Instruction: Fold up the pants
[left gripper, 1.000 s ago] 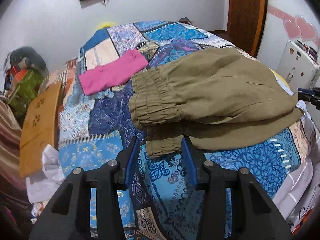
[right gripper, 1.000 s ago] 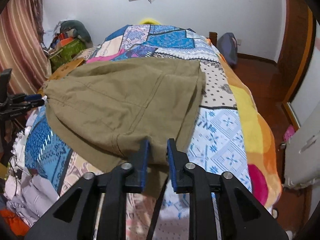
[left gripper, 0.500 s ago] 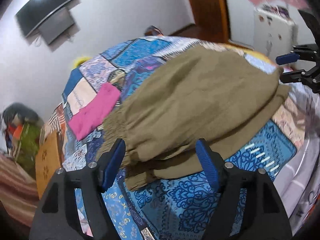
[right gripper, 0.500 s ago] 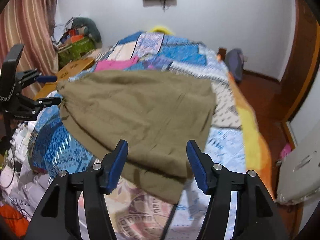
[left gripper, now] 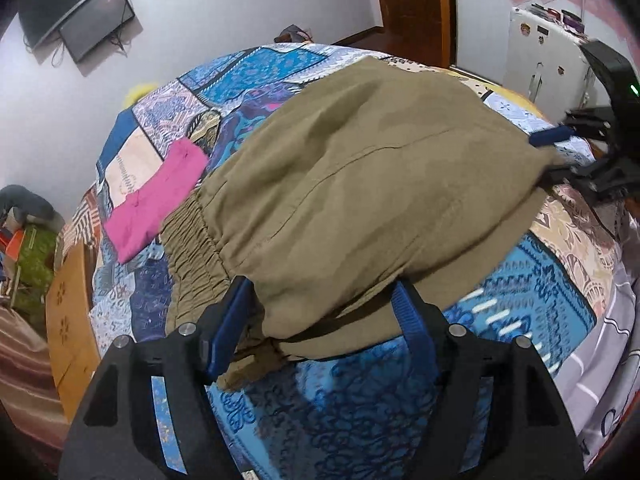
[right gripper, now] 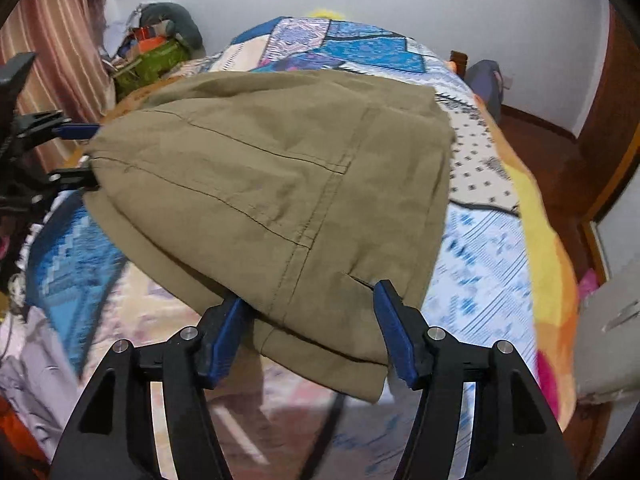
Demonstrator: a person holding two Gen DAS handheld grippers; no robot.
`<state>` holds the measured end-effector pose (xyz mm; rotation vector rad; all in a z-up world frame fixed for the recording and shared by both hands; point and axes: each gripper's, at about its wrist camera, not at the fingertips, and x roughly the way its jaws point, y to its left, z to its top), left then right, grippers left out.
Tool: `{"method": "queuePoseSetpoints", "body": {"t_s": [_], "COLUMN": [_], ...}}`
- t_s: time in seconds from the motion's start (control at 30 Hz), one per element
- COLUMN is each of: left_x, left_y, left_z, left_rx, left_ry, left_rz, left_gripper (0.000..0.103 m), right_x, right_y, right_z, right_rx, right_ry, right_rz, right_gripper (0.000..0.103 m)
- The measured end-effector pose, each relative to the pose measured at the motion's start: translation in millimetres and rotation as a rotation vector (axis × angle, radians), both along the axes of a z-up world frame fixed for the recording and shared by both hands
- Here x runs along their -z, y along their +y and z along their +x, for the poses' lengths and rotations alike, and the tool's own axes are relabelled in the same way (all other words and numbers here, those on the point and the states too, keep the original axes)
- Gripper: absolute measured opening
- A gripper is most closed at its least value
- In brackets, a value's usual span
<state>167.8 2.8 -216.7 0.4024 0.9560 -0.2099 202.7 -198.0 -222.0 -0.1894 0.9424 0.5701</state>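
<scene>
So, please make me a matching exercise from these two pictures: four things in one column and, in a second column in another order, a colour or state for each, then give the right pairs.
Things:
1. pants
2. folded cloth
3. left gripper
4. screen

Colour or state:
A. pink, lying flat on the bedspread beside the waistband
B. dark, mounted on the wall
C. olive, folded over, elastic waistband at one end
D. jaws apart, with an edge of fabric between them

Right pairs: 1-C, 2-A, 3-D, 4-B
</scene>
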Motion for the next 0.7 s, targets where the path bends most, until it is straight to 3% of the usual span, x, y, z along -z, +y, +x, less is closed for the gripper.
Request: {"method": "queuePoseSetpoints", "body": {"t_s": [0.17, 0.4, 0.47, 0.53, 0.7], "left_x": [1.2, 2.9, 3.0, 2.1, -9.2], "left_y": [-16.7, -38.4, -42.2, -43.1, -36.6], "left_z": [5.4, 12.2, 13.8, 14.5, 19.1], "left_rx": [0.026, 0.099, 0.105, 0.105, 0.082], "left_ry": [-0.014, -0.027, -0.028, -0.020, -0.009], "left_rz": [0.014, 0.053, 0.053, 0.042, -0.020], "left_gripper": [0.073, 0.072, 0.067, 0.061, 0.058], "right_x": [-16.5, -43.1, -43.2, -41.8, -32.4], "right_y": [0.7, 39.5, 55.7, 69.6, 92.2], "right_z": [-2.7, -28.4, -33.1, -33.7, -26.8], "right_rx": [-0.010, -0.161, -0.199, -0.218, -0.237], "right_ry": [-0.027, -0.113, -0.121, -0.128, -0.131], "right_rz": [-0.029, 0.016, 0.026, 0.031, 0.019], "right_gripper": [0.058, 0.060, 0.060, 0.060, 0.060]}}
